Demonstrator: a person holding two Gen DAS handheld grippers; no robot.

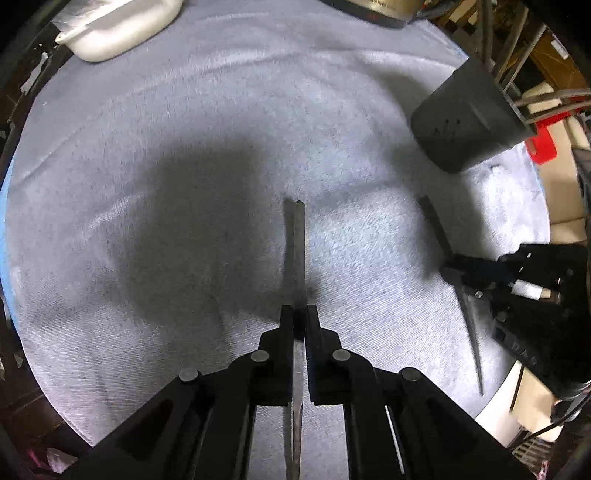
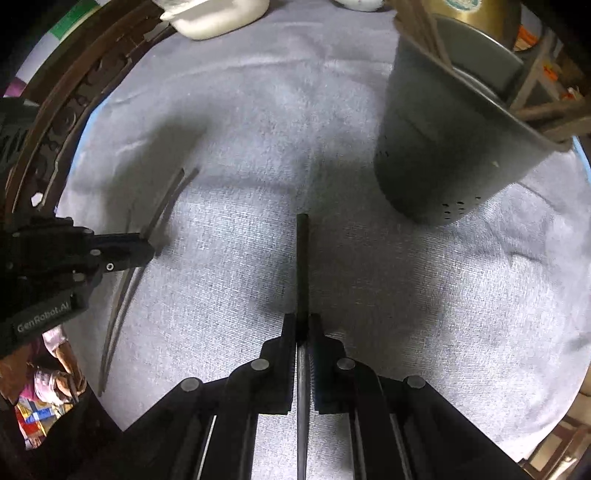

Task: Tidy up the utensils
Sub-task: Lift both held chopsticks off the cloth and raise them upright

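Observation:
My left gripper (image 1: 299, 314) is shut on a pair of dark chopsticks (image 1: 295, 236) that point forward over the grey towel. It also shows in the right wrist view (image 2: 149, 249), where those chopsticks (image 2: 170, 199) run across its tip. My right gripper (image 2: 303, 325) is shut on another dark chopstick (image 2: 303, 258), held just above the towel. It also shows in the left wrist view (image 1: 452, 267) with its chopstick (image 1: 436, 221). A dark grey utensil holder (image 2: 443, 147) with several sticks in it stands ahead and right; it also shows in the left wrist view (image 1: 465, 122).
A grey towel (image 1: 184, 129) covers the round table. A white dish (image 1: 122, 26) sits at the far left edge, also in the right wrist view (image 2: 218, 18). A brass-coloured pot (image 1: 384, 9) stands at the back. Clutter lies beyond the table's right edge.

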